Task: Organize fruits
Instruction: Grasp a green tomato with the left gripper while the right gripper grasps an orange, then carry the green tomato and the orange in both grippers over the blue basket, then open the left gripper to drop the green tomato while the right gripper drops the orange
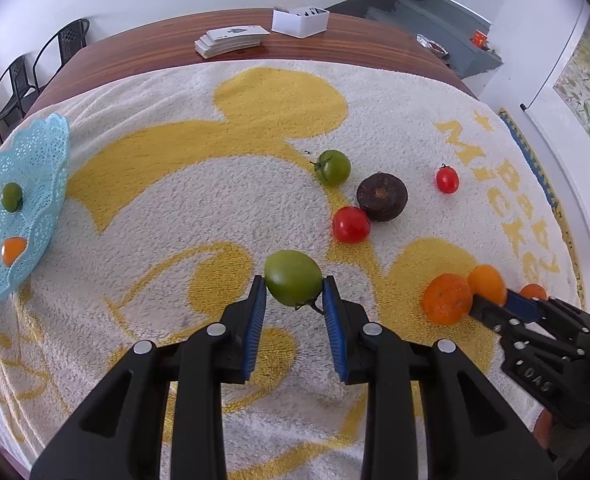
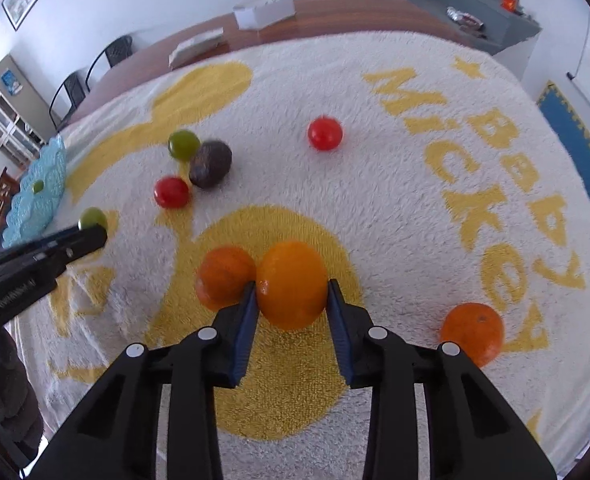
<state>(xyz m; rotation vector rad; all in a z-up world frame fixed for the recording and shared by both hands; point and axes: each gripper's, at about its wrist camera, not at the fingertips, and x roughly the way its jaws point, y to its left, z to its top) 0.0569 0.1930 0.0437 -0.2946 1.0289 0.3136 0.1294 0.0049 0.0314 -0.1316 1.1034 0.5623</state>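
**Both claws loaded, most fruit not yet sorted**

While the left wrist view looks across the cream-and-yellow terry towel (image 1: 199,200) covering the wooden tabletop (image 1: 335,44), the left claw (image 1: 293,300) is closed on a smooth green tomato (image 1: 293,282), its blue pads touching both flanks. A pale blue lattice plastic plate (image 1: 23,208) sits far left, holding one small green fruit (image 1: 11,197) and one small orange fruit (image 1: 13,249). Loose on the towel lie one green tomato with a stem (image 1: 333,167), two red tomatoes (image 1: 351,224), and one dark brown round fruit (image 1: 382,196).

From the right wrist view, the right claw (image 2: 291,292) grips a glossy yellow-orange citrus (image 2: 291,284) that touches a darker orange mandarin (image 2: 225,276) on its left; a second mandarin (image 2: 473,332) lies well apart at right.

As a judgement, lifting could nudge the touching mandarin and send it rolling. The tomato is round and slick, pinched only near the tips, so it may slip out during the carry. The plate is tilted at its rim and could let fruit roll off.
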